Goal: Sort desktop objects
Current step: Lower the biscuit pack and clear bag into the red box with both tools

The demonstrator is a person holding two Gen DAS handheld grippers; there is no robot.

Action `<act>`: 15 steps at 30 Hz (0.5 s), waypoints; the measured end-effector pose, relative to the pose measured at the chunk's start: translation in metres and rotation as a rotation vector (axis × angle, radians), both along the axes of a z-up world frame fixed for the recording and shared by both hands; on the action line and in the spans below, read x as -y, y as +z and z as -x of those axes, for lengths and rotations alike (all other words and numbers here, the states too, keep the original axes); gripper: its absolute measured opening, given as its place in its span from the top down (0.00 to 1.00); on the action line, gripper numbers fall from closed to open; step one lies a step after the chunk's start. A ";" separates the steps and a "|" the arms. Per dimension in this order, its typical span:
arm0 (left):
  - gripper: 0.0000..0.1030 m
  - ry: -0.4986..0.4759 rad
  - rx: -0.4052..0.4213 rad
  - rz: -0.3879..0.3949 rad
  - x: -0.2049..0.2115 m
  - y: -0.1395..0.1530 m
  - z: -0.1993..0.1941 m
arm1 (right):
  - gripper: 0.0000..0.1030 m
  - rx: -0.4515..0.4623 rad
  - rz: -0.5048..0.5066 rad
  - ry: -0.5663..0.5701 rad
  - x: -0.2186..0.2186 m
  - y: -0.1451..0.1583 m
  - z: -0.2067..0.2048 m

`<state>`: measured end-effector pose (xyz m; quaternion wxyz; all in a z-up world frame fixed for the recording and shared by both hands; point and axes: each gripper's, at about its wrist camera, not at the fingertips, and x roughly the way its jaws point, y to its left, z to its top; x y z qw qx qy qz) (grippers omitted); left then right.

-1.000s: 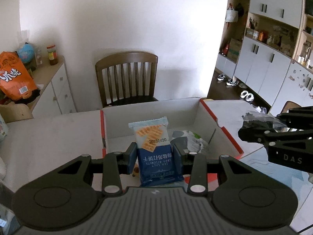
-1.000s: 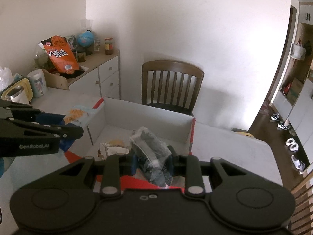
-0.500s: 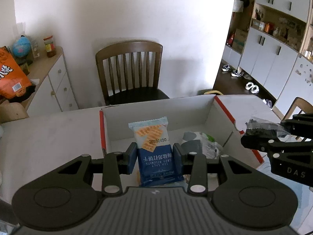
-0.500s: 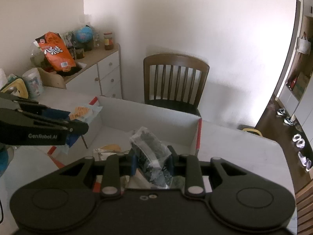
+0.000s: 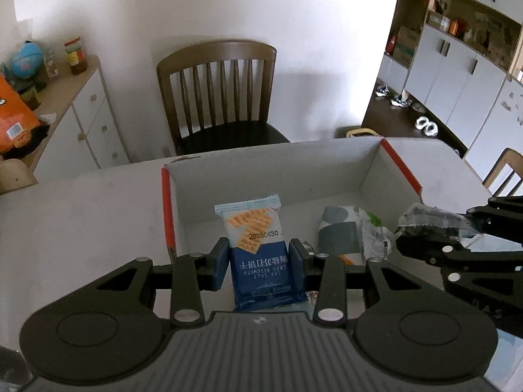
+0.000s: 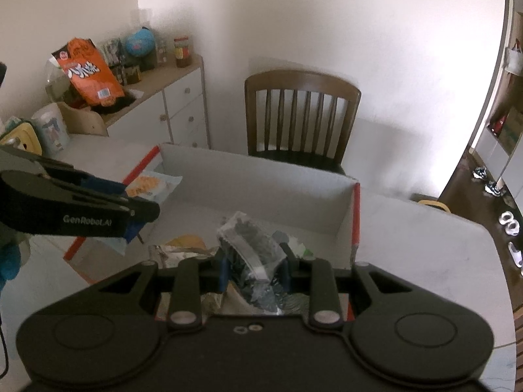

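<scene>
My left gripper is shut on a blue and white soda biscuit packet, held upright over the near left part of an open white cardboard box with red edges. My right gripper is shut on a clear bag of dark pieces, held over the box's near side. In the left wrist view the right gripper shows at the right with that bag. Seen from the right wrist, the left gripper and its packet hang over the box's left wall.
Inside the box lie a grey and white pouch and some crumpled wrappers. A brown wooden chair stands behind the white table. A white drawer cabinet with an orange snack bag stands at the left.
Both grippers have moved forward and down toward the box, each still holding its packet. The box now fills more of both views.
</scene>
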<state>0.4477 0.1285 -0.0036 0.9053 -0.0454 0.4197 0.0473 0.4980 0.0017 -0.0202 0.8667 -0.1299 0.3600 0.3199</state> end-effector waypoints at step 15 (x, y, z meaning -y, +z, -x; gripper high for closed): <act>0.63 -0.022 -0.053 0.005 0.001 -0.025 -0.014 | 0.73 -0.052 0.074 -0.007 -0.009 -0.032 -0.010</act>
